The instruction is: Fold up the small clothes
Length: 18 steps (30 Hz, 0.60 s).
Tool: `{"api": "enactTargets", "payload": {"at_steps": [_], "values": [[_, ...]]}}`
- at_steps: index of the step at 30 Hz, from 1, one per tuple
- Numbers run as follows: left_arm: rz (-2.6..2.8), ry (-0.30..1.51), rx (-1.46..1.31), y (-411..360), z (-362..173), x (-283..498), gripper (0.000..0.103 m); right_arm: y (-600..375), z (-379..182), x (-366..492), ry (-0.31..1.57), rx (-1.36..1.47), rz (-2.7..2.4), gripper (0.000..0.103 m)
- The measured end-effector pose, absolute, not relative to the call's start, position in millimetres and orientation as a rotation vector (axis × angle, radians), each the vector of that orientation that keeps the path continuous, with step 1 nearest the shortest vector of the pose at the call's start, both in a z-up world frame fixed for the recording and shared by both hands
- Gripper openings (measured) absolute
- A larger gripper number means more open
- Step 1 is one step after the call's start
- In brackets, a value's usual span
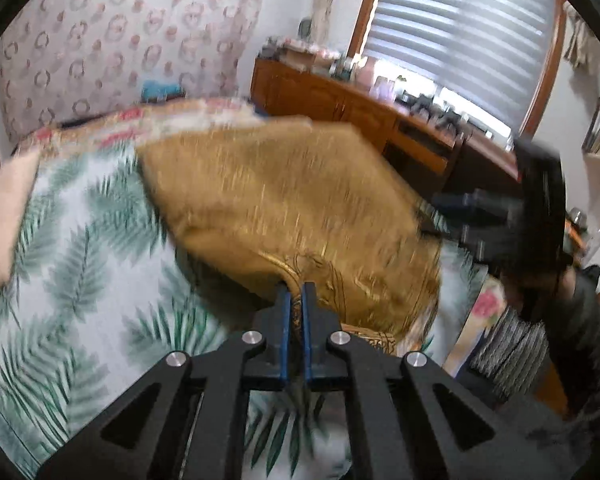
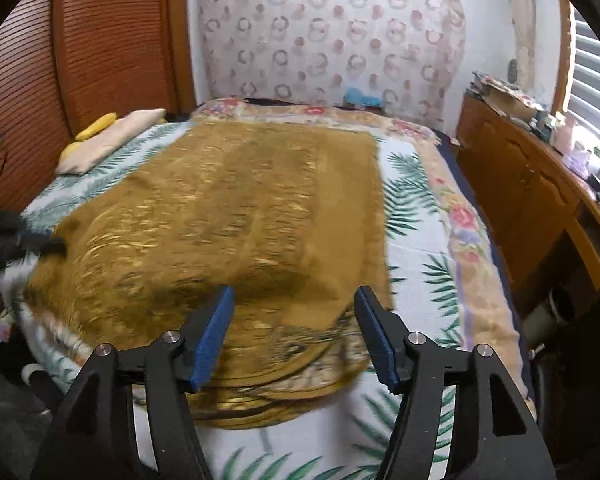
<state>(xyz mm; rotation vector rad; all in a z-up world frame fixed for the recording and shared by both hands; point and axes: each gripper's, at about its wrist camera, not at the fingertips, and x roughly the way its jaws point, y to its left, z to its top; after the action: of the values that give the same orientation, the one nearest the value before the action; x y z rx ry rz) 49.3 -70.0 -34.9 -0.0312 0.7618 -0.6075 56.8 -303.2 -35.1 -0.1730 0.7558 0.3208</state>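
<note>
A golden-brown garment (image 1: 284,208) with a dark embroidered border lies spread on the leaf-print bed sheet (image 1: 80,264). My left gripper (image 1: 297,290) is shut on the garment's embroidered edge, lifting it slightly. In the right wrist view the garment (image 2: 236,216) covers the middle of the bed, its border folded in layers near me. My right gripper (image 2: 294,294) is open and empty, hovering over the garment's near edge. The right gripper also shows in the left wrist view (image 1: 452,220) at the garment's far corner; the left gripper shows blurred in the right wrist view (image 2: 40,240).
A beige pillow (image 2: 108,140) and a yellow object (image 2: 96,128) lie at the bed's far left. A wooden cabinet (image 2: 520,200) with clutter on top runs along the bed's right side under a window. A floral blanket border (image 2: 472,240) edges the sheet.
</note>
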Motion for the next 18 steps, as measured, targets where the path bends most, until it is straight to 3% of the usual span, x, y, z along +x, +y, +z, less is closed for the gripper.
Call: {"api": "enactTargets", "payload": {"at_steps": [6, 12, 18], "values": [[-0.623, 0.691, -0.041, -87, 0, 80, 0.001, -274, -23, 37, 0.735, -0.193, 0.407, 0.068], [-0.604, 0.690, -0.070, -94, 1, 107, 0.001, -262, -14, 23, 0.705, -0.218, 0.444, 0.076], [-0.570, 0.692, -0.084, -88, -4, 114, 0.001, -261, -44, 31, 0.758, -0.260, 0.431, 0.077]]}}
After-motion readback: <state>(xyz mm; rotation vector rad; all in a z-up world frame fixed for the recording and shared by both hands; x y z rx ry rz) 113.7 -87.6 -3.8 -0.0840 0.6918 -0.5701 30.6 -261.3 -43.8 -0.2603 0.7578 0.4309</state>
